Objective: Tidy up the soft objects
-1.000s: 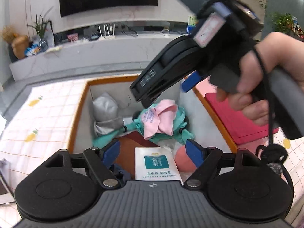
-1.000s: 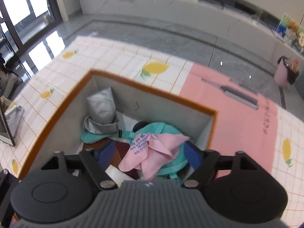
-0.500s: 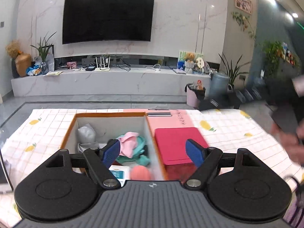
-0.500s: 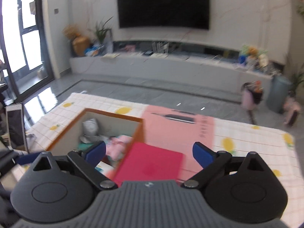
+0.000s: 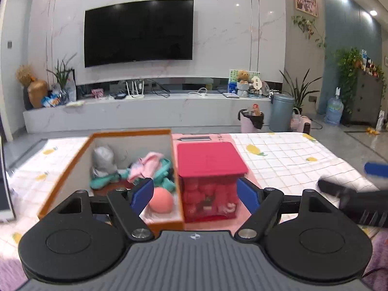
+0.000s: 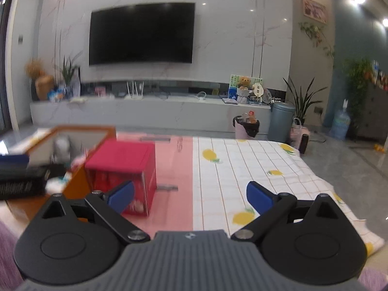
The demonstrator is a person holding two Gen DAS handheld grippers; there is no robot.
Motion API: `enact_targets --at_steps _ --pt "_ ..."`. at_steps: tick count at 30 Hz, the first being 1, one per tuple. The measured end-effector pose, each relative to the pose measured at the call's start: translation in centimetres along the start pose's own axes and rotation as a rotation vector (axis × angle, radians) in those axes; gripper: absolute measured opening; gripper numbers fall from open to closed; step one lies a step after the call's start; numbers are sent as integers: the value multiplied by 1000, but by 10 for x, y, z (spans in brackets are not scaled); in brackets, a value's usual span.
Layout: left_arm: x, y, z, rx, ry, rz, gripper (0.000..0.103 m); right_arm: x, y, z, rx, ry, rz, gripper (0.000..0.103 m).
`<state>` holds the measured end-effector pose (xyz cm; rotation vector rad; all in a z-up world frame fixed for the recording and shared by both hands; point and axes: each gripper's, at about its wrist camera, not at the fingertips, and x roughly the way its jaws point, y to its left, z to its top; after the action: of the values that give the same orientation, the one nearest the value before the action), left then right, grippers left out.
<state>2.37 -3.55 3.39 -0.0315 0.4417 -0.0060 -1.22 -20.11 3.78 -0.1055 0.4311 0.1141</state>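
Nearest the lens, the left gripper (image 5: 196, 195) hangs with its jaws spread and nothing between them; the right gripper (image 6: 190, 197) is likewise wide and empty. Just beyond sits the orange-rimmed box (image 5: 72, 167), holding the peach ball (image 5: 161, 200), the pink cloth (image 5: 145, 165), the teal toy (image 5: 162, 172) and the grey pouch (image 5: 103, 161). Touching its right wall stands the red box (image 5: 209, 167), lid on. Farther off, the lemon-print tablecloth (image 6: 262, 167) carries nothing soft that I can see, so sorting seems near done; scan slowly before reaching again.
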Motion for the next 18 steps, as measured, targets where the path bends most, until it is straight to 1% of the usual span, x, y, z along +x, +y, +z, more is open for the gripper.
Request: enact_targets --at_steps 2,4,6,8,11,18 --pt "1 0 -4 -10 -2 6 91 1 10 -12 -41 13 42 97" --pt "2 -1 -8 2 -8 30 91 6 9 -22 -38 46 105 97" --pt "3 -3 -14 6 -11 44 91 11 5 -27 31 70 121 97" --pt "3 -4 -18 3 -4 38 92 13 4 -30 77 101 142 97" --pt "2 -6 -25 -3 0 37 92 14 7 -35 61 108 154 97" --pt "1 -17 -34 28 -12 37 91 16 8 -39 47 105 155 97"
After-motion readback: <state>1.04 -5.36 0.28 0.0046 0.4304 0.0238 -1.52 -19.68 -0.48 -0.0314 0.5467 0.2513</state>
